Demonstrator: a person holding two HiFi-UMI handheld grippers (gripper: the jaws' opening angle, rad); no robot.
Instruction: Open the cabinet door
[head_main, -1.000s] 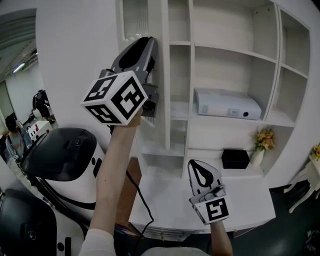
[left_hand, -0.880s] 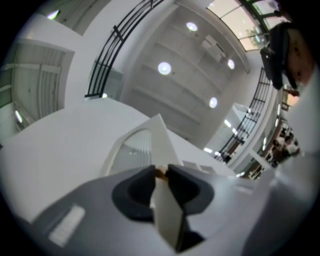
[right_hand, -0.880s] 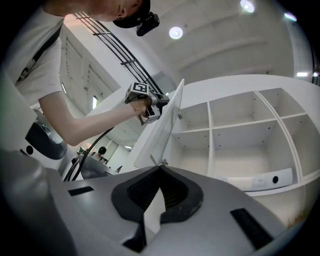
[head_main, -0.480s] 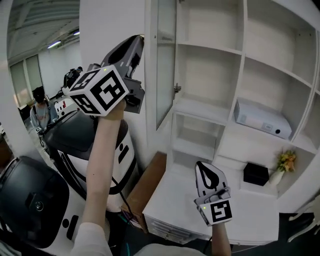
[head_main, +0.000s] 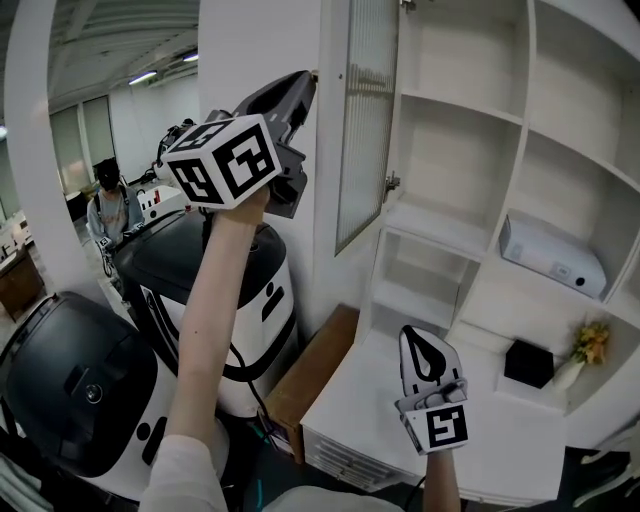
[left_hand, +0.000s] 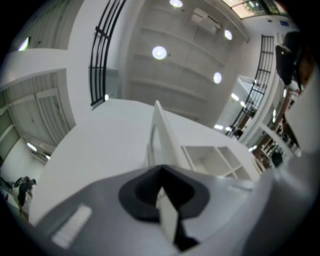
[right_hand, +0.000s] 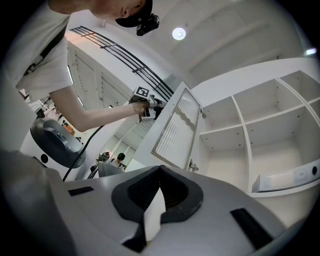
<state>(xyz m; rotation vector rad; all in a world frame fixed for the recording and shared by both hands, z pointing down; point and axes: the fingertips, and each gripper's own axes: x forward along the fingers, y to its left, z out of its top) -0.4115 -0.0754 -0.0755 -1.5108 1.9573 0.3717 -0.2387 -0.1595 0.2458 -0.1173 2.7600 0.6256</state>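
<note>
The white cabinet door (head_main: 365, 130) with a ribbed glass panel stands swung out to the left of the open shelves (head_main: 470, 200). My left gripper (head_main: 300, 88) is raised beside the door's outer edge, jaws shut with nothing between them. Whether its tip touches the edge I cannot tell. In the left gripper view the door (left_hand: 162, 132) rises edge-on just beyond the left gripper (left_hand: 161, 172). My right gripper (head_main: 418, 348) hangs low over the white counter (head_main: 365, 415), shut and empty. The right gripper (right_hand: 160, 172) looks up at the door (right_hand: 175, 130) and the left arm.
A white projector-like box (head_main: 552, 255), a black box (head_main: 528, 362) and a vase of flowers (head_main: 590, 345) sit on the shelves. Two black-and-white machines (head_main: 215, 290) (head_main: 70, 390) and a cardboard box (head_main: 315, 365) stand left of the cabinet. A person (head_main: 110, 210) is further back.
The door has swung from nearly edge-on to wide open on the left. My left gripper went left with it. The right gripper stayed low over the counter.
</note>
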